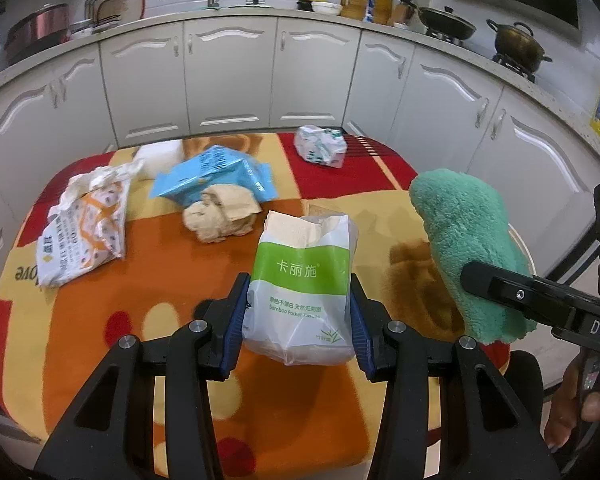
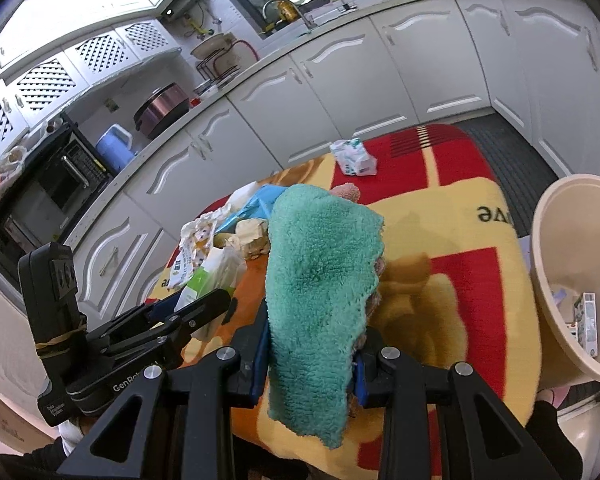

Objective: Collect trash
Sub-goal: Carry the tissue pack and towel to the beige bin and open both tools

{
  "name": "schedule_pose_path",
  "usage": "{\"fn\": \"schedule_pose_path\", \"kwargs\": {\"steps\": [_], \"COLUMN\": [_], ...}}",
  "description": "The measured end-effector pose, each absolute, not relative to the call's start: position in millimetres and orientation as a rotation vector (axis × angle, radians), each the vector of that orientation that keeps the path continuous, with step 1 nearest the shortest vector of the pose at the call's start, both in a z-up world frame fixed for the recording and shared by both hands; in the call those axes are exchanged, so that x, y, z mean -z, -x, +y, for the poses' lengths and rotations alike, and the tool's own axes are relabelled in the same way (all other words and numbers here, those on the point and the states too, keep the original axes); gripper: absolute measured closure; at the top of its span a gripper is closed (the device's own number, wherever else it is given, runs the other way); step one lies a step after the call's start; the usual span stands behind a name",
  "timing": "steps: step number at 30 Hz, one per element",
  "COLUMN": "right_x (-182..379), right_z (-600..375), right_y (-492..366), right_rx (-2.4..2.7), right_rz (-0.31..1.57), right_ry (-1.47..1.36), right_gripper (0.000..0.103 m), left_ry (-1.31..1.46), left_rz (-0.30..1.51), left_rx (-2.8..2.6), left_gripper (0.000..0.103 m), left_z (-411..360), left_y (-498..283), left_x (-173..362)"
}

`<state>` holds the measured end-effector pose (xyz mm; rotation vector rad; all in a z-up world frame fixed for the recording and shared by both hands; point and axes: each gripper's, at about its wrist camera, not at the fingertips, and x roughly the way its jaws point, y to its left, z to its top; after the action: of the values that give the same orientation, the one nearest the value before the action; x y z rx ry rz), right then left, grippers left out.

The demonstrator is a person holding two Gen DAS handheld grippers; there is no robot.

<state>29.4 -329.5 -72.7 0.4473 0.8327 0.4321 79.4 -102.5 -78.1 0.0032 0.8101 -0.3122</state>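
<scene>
Your left gripper has its blue-padded fingers closed against both sides of a tissue pack, held upright and lifted above the blanket-covered table. Your right gripper is clamped on a green fluffy cloth that drapes over its fingers. The pack's green band reads "卡丽施", with "Bamboo Pocket Tissues" beneath. Other wrappers lie farther off: a white-and-orange bag, a blue packet and crumpled brown paper. A beige bin stands at your right.
</scene>
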Motion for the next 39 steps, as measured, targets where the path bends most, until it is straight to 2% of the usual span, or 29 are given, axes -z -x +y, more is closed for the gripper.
{"fn": "schedule_pose_path", "kwargs": {"steps": [21, 39], "right_x": [83.3, 102.6], "right_z": [-416.9, -504.8], "right_y": [-14.5, -8.3], "right_rx": [-0.263, -0.037], "right_rz": [0.803, 0.801], "right_ry": [-0.553, -0.604], "right_gripper": [0.072, 0.072], "left_ry": [-0.079, -0.105], "left_rz": [0.814, 0.895], "left_rx": [0.457, 0.667], "left_gripper": [0.059, 0.059], "left_z": [-186.8, -289.9], "left_y": [-95.9, -129.2], "left_x": [76.6, 92.4]}}
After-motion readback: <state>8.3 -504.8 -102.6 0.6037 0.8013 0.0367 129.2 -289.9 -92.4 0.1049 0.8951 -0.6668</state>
